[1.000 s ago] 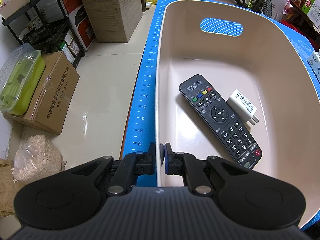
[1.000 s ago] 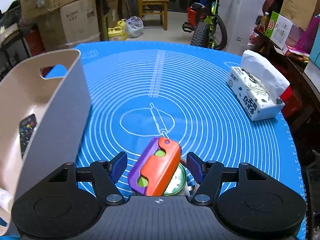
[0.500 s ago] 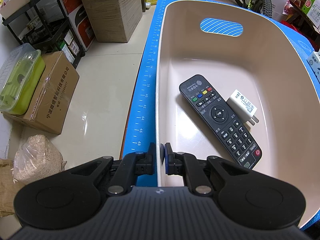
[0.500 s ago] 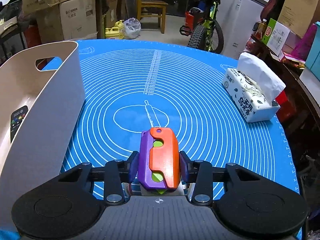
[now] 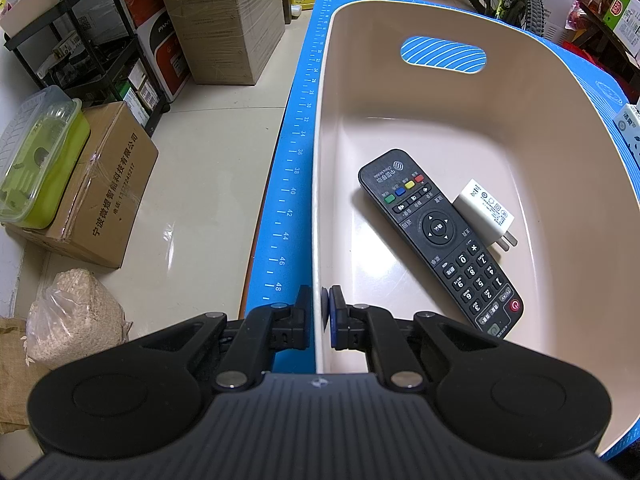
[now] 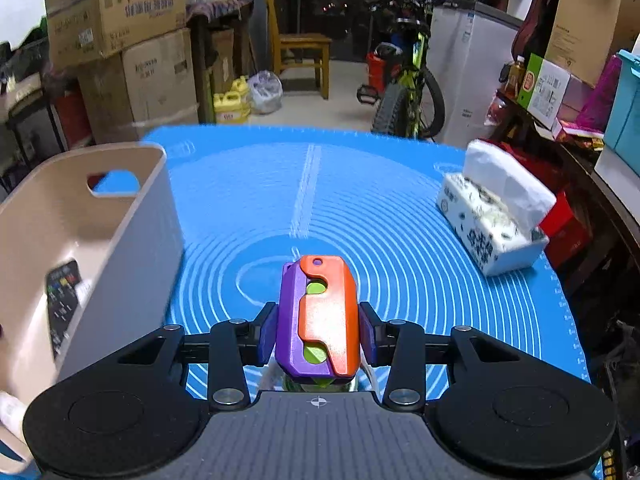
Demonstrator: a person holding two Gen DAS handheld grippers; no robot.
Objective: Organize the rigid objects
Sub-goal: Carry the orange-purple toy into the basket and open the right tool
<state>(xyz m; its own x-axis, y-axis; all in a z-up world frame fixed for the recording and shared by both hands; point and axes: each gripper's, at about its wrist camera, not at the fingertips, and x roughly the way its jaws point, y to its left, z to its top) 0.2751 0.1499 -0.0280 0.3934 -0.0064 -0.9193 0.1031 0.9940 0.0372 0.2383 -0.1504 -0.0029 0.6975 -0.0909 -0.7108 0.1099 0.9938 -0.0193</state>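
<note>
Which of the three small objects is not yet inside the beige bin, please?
The orange-and-purple toy, clamped in the right gripper above the blue mat. The black remote and white charger lie inside the bin.

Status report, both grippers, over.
Left gripper shut on beige bin wall. Right gripper shut on orange-purple toy, lifted over blue mat. Path to bin clear.

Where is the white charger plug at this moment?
In the left wrist view, the white charger plug lies on the floor of the beige bin, right of the black remote and touching its edge, prongs toward the camera.
</note>
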